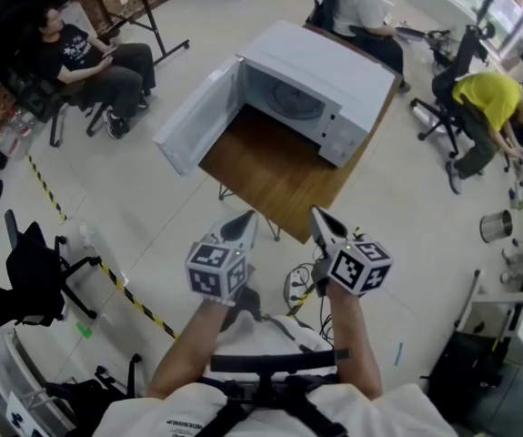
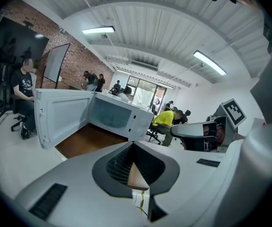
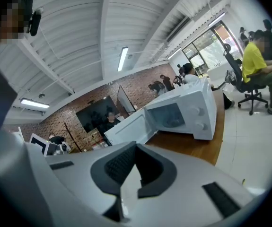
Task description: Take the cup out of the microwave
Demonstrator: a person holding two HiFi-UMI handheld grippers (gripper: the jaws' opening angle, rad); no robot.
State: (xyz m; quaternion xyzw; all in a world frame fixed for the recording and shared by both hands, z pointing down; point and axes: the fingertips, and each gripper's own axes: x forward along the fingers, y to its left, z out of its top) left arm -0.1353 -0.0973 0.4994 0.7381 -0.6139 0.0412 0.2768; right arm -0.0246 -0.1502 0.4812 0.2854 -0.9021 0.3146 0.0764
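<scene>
A white microwave [image 1: 320, 85] stands on a wooden table [image 1: 279, 167] with its door [image 1: 197, 116] swung wide open to the left. In its cavity only the glass turntable shows; no cup is visible in any view. My left gripper [image 1: 246, 218] and right gripper [image 1: 320, 215] hover side by side just short of the table's near corner, both pointing at the microwave. Both are shut with nothing between the jaws. The left gripper view shows the microwave [image 2: 112, 115] ahead beyond the left gripper [image 2: 133, 145]. In the right gripper view the microwave [image 3: 188, 110] lies ahead to the right of the right gripper [image 3: 136, 144].
Cables and a power strip [image 1: 297, 289] lie on the floor under the table's near corner. Yellow-black tape [image 1: 125, 294] runs across the floor at the left. People sit on office chairs at the far left [image 1: 88, 62], behind the table [image 1: 361, 7] and at the right [image 1: 488, 103].
</scene>
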